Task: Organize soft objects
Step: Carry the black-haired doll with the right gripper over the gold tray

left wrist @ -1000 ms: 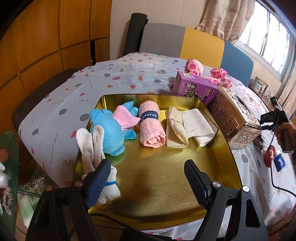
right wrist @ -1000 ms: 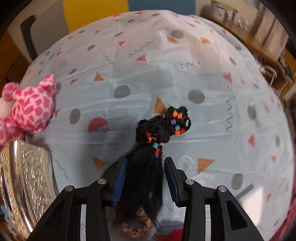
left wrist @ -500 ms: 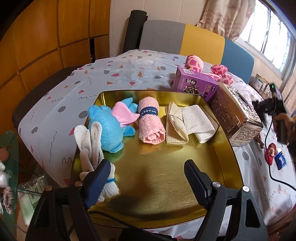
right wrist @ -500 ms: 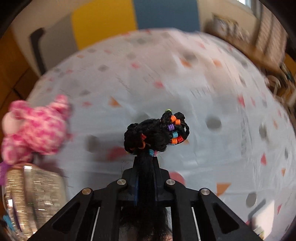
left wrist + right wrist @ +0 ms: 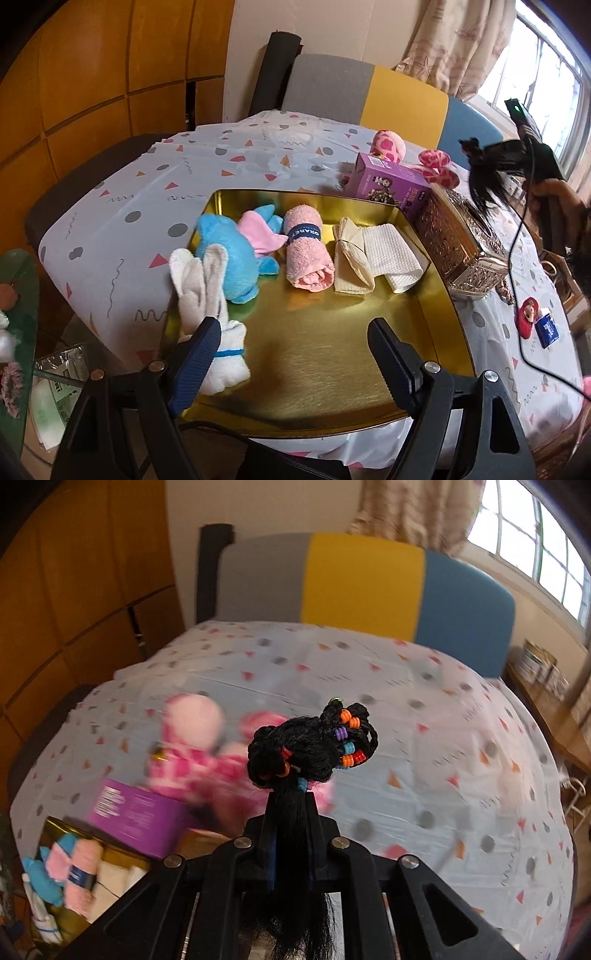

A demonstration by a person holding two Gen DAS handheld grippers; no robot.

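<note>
Your right tongs (image 5: 291,812) have just closed on the black hairpiece (image 5: 314,746), which a second ago lay on the surface between their spread pads; its strands are now pinched tight. You have lifted it clear of the surface, so that it hangs in the air above the far end of the silver tissue box (image 5: 461,240), where before it lay beside that box.
</note>
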